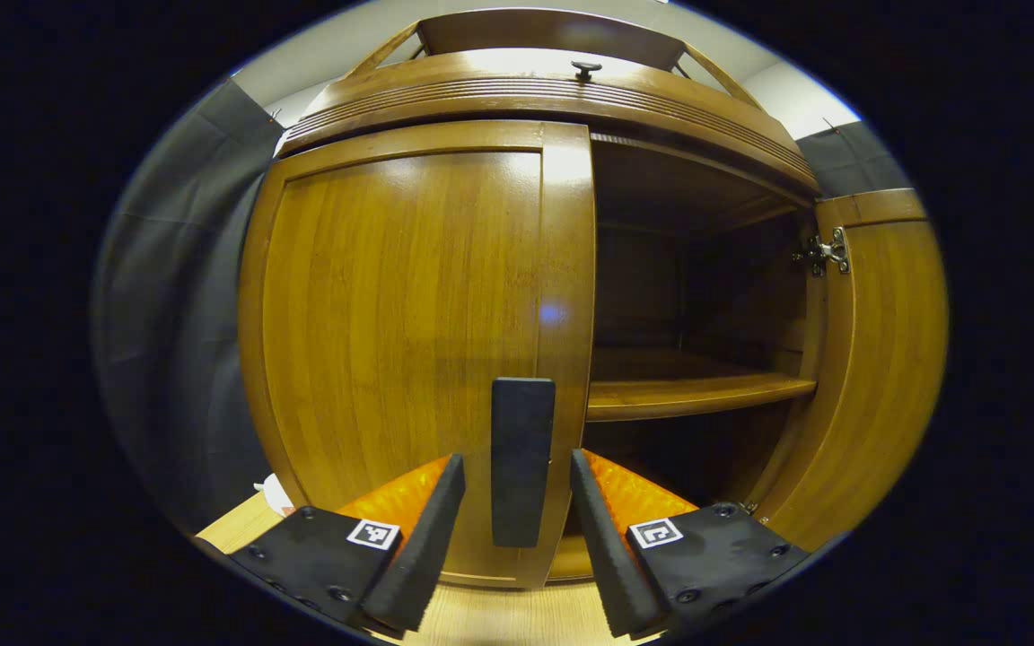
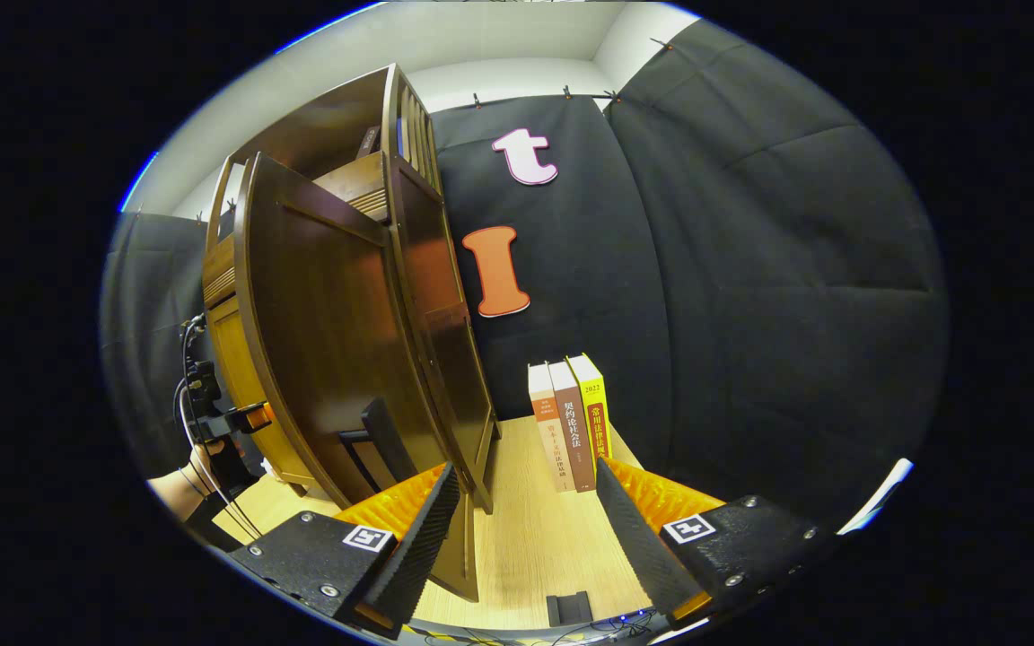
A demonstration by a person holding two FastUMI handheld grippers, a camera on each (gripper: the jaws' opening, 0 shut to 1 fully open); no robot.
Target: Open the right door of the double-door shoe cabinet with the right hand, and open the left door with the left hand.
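Observation:
The wooden shoe cabinet (image 1: 535, 85) fills the left gripper view. Its left door (image 1: 400, 323) is closed, with a dark upright handle (image 1: 522, 458) near its right edge. My left gripper (image 1: 512, 529) is open, and the handle stands between its fingers without touching them. The right door (image 1: 880, 359) is swung wide, baring a shelf (image 1: 696, 390). In the right gripper view the open right door (image 2: 328, 359) stands edge-on to the left, its handle (image 2: 387, 440) facing me. My right gripper (image 2: 521, 529) is open and holds nothing, just right of that door's edge.
Three upright books (image 2: 571, 422) stand on the light wooden table (image 2: 526, 538) against the black cloth wall, right of the cabinet. A hand (image 2: 180, 489) holds the left gripper (image 2: 221, 417) at the far left. A small dark object (image 2: 568, 608) lies at the table's near edge.

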